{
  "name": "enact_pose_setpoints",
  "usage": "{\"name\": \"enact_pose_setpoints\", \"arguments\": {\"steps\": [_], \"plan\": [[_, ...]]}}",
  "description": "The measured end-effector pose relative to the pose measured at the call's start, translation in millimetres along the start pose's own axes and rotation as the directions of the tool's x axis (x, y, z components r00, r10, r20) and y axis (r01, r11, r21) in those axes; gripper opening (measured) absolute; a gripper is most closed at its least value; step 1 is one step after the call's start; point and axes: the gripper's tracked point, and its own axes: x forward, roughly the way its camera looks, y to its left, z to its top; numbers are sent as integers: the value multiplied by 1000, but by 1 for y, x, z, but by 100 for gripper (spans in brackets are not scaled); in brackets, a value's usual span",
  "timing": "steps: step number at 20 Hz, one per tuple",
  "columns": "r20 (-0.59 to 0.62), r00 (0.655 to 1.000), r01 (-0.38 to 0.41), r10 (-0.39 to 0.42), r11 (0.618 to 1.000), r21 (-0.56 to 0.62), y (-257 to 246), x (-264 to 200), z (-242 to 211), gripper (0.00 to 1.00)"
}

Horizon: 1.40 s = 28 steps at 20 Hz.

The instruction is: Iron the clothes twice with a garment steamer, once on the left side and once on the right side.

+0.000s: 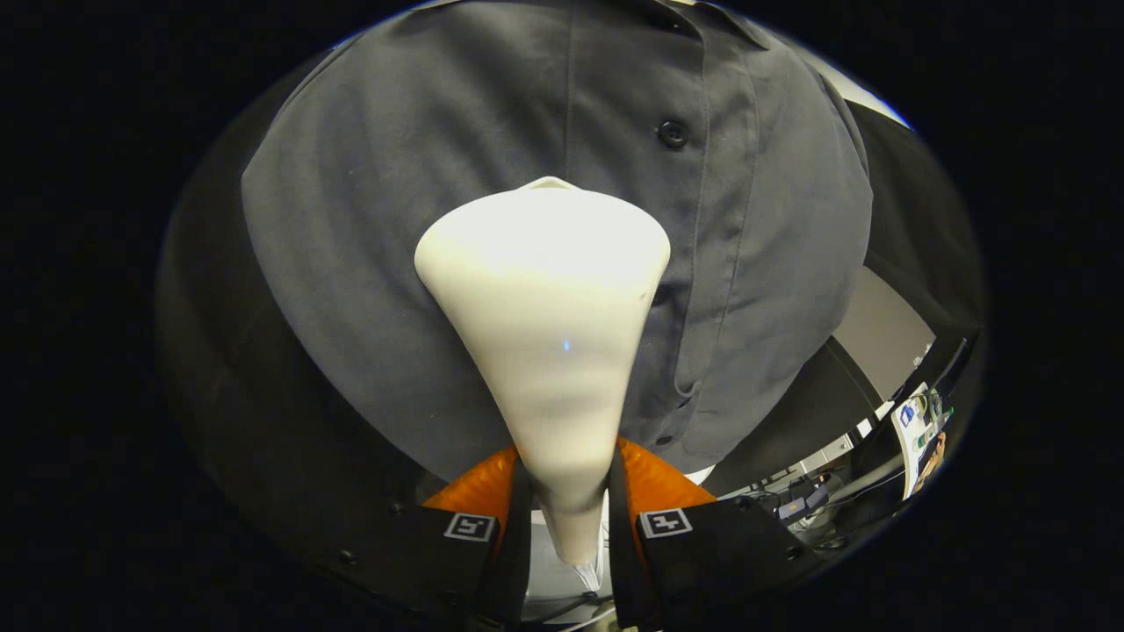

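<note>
Background: we see the booth's black cloth wall (255,369) behind a hanging grey shirt (395,219).
Gripper: we see the gripper (569,527) pointing forward at the shirt, both fingers (514,518) pressing the narrow handle of the white garment steamer (544,298).
Steamer: its wide head is against the shirt, just left of the button placket (702,219).
Button: a dark button (673,133) sits above the head.
</note>
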Motion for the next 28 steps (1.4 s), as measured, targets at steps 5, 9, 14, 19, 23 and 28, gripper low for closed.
{"name": "enact_pose_setpoints", "arguments": {"steps": [5, 9, 14, 19, 23, 28], "plan": [[-62, 998, -13, 13, 1000, 7, 8, 13, -41, 46], [-126, 992, -12, 14, 1000, 16, 13, 23, -80, 46], [-202, 979, -10, 16, 1000, 30, 8, 38, -132, 46], [-246, 969, -9, 19, 999, 41, 0, 42, -167, 46], [-258, 966, -10, 27, 997, 70, -4, 34, -190, 46], [-218, 975, -28, 54, 992, 123, -27, 0, -191, 46]]}}
